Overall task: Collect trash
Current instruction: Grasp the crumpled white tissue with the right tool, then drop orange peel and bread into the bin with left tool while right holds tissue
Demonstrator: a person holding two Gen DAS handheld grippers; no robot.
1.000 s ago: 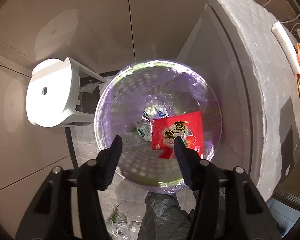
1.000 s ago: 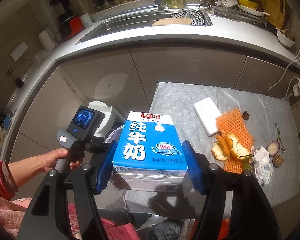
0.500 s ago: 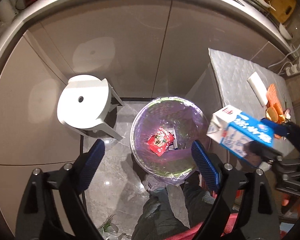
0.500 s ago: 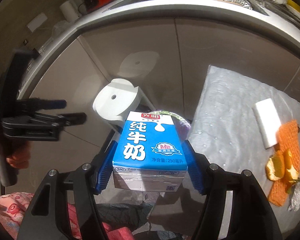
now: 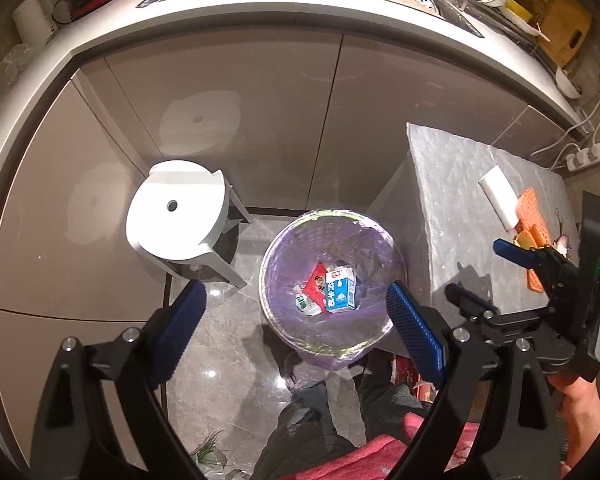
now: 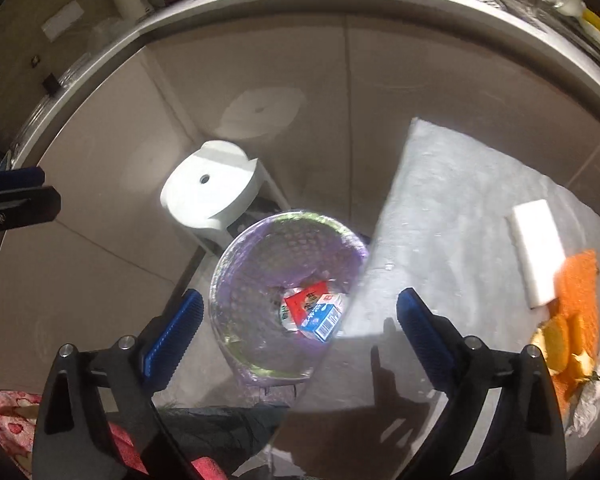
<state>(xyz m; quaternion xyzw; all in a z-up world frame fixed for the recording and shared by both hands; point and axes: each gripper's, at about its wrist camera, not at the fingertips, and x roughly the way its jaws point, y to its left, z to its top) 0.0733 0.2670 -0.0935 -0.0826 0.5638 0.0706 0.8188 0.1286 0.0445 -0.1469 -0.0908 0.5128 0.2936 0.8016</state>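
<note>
Two pairs of tongs hang spread and empty above a kitchen floor as I stand over the trash bin point(image 5: 332, 280). My left gripper point(image 5: 296, 322) has its blue pads wide apart, nothing between them, and the bin's purple-lined mouth shows in the gap, below and ahead of the tips. My right gripper point(image 6: 300, 328) is released too, its fingers parted on either side of the same bin in its own view; from the left camera it appears at the right edge, over the table point(image 5: 460, 200).

At the bottom of the bin lies the blue-and-white milk carton point(image 5: 341, 289), on its side, touching a red wrapper point(image 5: 315, 283) and a smaller green-printed packet point(image 5: 306, 303). From the right wrist the carton point(image 6: 322, 318) sits well below the tips, partly hidden by the table edge.

On the table, covered in a silvery sheet, more refuse lies well apart from both tongs: a white block point(image 6: 538, 252), an orange foam net point(image 6: 578, 284), orange peel point(image 6: 560, 336) and crumpled white paper point(image 6: 590, 396). A white plastic stool point(image 5: 176, 210) stands just beside the bin, against the cabinets.
</note>
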